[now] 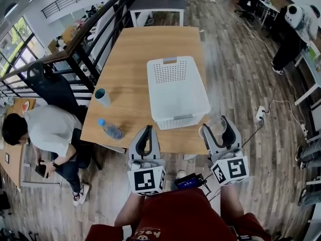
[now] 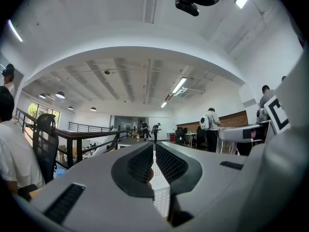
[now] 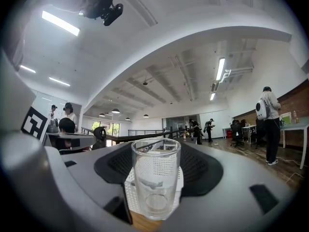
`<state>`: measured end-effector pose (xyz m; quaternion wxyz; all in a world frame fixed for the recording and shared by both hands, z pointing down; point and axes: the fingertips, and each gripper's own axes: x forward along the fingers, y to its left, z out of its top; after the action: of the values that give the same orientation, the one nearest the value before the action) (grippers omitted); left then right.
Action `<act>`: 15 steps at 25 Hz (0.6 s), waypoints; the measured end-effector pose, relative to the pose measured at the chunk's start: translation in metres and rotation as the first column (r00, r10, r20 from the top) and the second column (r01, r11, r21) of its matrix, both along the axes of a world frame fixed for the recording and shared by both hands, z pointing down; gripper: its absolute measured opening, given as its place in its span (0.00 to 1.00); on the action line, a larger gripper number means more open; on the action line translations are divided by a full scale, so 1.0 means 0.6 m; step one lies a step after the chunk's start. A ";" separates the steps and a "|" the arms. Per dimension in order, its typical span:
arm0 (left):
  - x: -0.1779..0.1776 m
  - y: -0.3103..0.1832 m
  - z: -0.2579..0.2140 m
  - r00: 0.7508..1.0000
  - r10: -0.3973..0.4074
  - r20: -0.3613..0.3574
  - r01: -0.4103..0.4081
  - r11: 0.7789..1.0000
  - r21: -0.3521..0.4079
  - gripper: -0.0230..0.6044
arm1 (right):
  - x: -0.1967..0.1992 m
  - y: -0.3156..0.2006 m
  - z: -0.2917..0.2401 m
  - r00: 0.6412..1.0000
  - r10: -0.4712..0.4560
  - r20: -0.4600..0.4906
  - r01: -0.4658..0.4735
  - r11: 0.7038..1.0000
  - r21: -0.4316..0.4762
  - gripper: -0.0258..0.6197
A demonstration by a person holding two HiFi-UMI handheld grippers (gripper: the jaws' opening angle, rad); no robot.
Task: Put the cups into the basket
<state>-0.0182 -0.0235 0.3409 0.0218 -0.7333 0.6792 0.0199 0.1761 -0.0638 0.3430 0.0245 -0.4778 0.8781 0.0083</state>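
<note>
A white perforated basket stands mid-table on the wooden table. To its left, on the tabletop, is a white cup with a teal inside. My right gripper hovers at the table's near edge, right of the basket's near corner. In the right gripper view this gripper is shut on an upright clear glass cup, with the basket just behind it. My left gripper is at the near edge in front of the basket, jaws together and nothing held; its gripper view shows the basket beyond the jaws.
A plastic water bottle with a blue cap lies near the table's front left edge. A seated person and a black railing border the table's left side. A power strip and cables lie on the floor to the right.
</note>
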 end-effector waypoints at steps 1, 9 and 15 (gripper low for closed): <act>0.005 -0.005 -0.002 1.000 0.000 0.003 0.000 1.000 0.002 0.07 | 0.006 -0.006 0.000 1.000 0.000 0.005 0.000 1.000 0.000 0.49; 0.036 -0.051 -0.009 1.000 -0.018 -0.007 0.018 1.000 -0.003 0.07 | 0.048 -0.066 -0.002 0.999 -0.013 0.040 0.013 1.000 0.006 0.49; 0.049 -0.077 -0.005 0.999 -0.043 -0.015 0.043 0.999 -0.022 0.07 | 0.075 -0.100 0.002 0.998 -0.024 0.064 0.024 1.000 0.003 0.49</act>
<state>0.0113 -0.0698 0.3382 0.0092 -0.7186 0.6951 0.0177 0.2211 -0.1237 0.3442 0.0532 -0.4672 0.8825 -0.0064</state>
